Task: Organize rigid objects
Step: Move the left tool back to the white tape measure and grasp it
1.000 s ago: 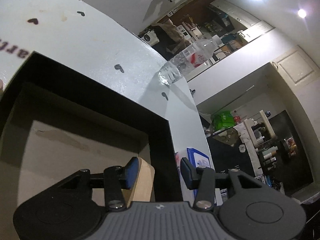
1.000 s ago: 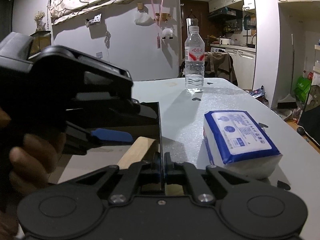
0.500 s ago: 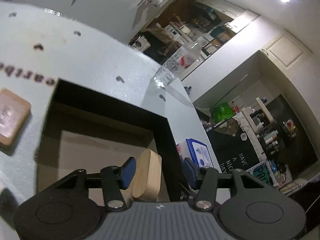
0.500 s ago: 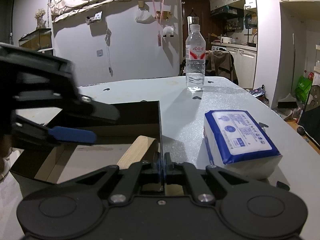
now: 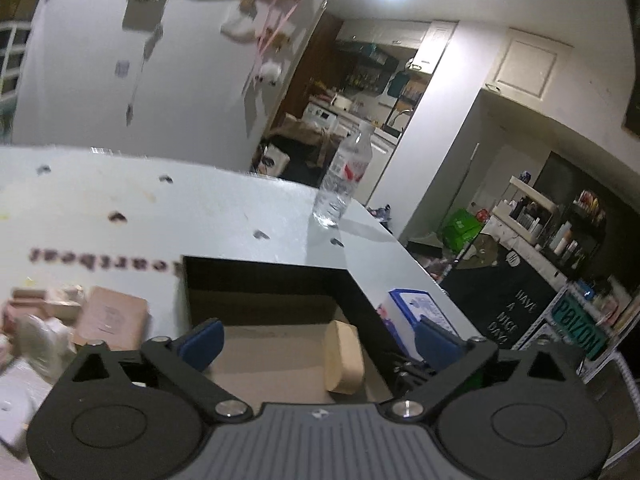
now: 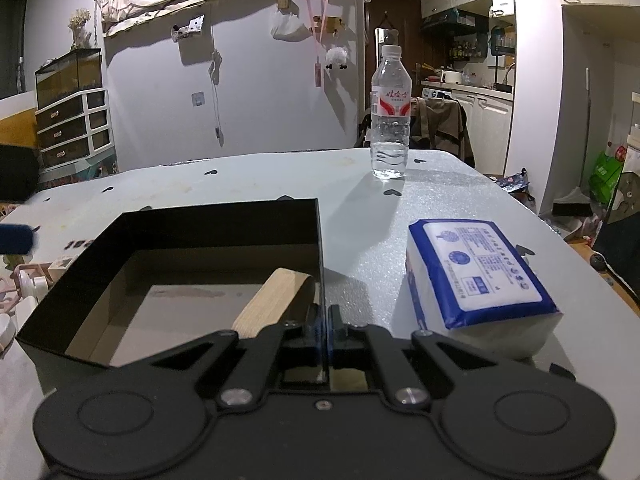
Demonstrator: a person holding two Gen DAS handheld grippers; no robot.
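Inside the black box [image 6: 224, 224] on the bench [image 6: 360, 216], a wooden block [image 6: 272, 300] leans against its right wall. Above it the left gripper [image 5: 316, 340], its jaws just opened wide, holds nothing; the right gripper [image 6: 323, 326] is clamped on that wall.

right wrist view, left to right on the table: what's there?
black box → wooden block lying inside it, against its right wall → water bottle, standing farther back → blue-and-white tissue pack.
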